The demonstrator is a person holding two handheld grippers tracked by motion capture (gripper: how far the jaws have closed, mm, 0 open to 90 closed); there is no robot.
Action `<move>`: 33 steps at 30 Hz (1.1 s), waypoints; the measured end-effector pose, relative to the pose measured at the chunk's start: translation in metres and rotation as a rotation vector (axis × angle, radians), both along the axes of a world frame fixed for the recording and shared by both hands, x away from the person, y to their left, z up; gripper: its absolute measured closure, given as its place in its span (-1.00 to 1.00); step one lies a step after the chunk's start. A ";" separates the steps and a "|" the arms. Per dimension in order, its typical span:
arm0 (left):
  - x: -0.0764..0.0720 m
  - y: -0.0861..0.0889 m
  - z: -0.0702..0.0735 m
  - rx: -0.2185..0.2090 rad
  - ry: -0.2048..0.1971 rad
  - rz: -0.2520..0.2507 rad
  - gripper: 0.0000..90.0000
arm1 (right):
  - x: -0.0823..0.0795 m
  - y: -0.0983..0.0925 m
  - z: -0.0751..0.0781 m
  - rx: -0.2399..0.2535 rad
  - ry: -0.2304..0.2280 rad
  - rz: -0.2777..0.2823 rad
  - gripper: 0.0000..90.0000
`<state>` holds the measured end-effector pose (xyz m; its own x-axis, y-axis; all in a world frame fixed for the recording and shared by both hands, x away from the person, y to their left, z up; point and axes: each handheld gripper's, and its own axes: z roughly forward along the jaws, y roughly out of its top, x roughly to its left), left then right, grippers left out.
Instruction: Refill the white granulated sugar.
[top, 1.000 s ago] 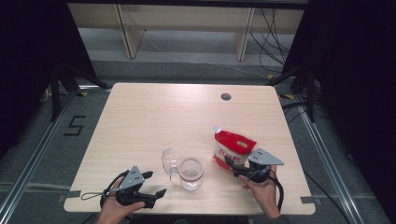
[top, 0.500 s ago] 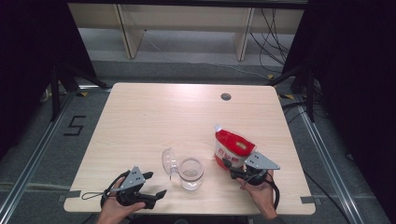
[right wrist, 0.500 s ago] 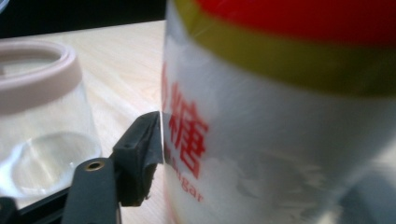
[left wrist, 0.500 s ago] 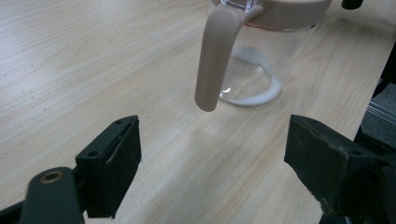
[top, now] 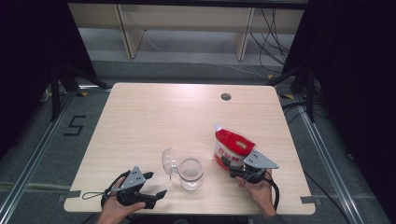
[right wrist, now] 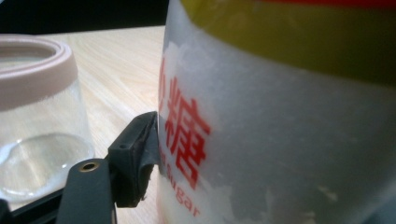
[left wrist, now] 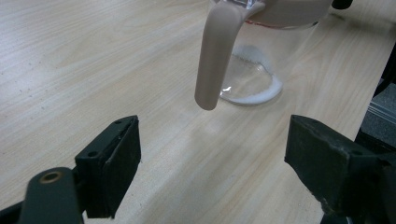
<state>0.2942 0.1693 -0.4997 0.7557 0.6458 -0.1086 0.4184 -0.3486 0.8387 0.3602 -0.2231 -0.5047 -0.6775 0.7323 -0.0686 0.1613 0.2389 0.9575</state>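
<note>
A red and white sugar bag (top: pixel 231 145) stands on the table (top: pixel 187 112) at the front right, leaning a little. My right gripper (top: pixel 229 167) is shut on its lower part. In the right gripper view the bag (right wrist: pixel 280 116) lies between the jaws, with the left finger (right wrist: pixel 135 154) pressed against it and the other jaw hidden. A clear glass jar (top: pixel 191 172) with a pinkish rim stands at the front centre, its hinged lid (top: pixel 168 161) swung open to the left. My left gripper (top: pixel 156 183) rests open at the front left, pointing at the jar (left wrist: pixel 252 70), with nothing between its fingers.
A thin layer of white powder lies in the jar's bottom (left wrist: pixel 254 95). The jar's pinkish clasp (left wrist: pixel 217 51) hangs down in front of the left gripper (left wrist: pixel 212 154). A round cable hole (top: pixel 226 96) sits at the table's back right. Cables trail on the floor behind.
My right gripper has edged a little to the left at the bag's base. The left gripper, the jar and the bag stay where they were.
</note>
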 end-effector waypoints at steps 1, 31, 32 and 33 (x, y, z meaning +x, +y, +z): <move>0.000 0.000 0.000 -0.002 0.000 -0.001 -0.60 | 0.001 0.000 -0.001 0.052 -0.001 0.007 -0.21; -0.001 -0.001 0.000 0.012 0.006 -0.007 -0.61 | 0.011 0.002 -0.012 0.069 0.002 0.036 -0.19; -0.001 -0.001 0.000 0.012 0.006 -0.007 -0.61 | 0.011 0.002 -0.012 0.069 0.002 0.036 -0.19; -0.001 -0.001 0.000 0.009 0.006 -0.008 -0.61 | 0.008 0.004 -0.013 0.089 -0.005 0.015 -0.12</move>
<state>0.2934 0.1686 -0.4996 0.7600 0.6410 -0.1069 0.4205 -0.3598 0.8329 0.3686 -0.2189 -0.5172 -0.6885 0.7252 -0.0070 0.1539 0.1555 0.9758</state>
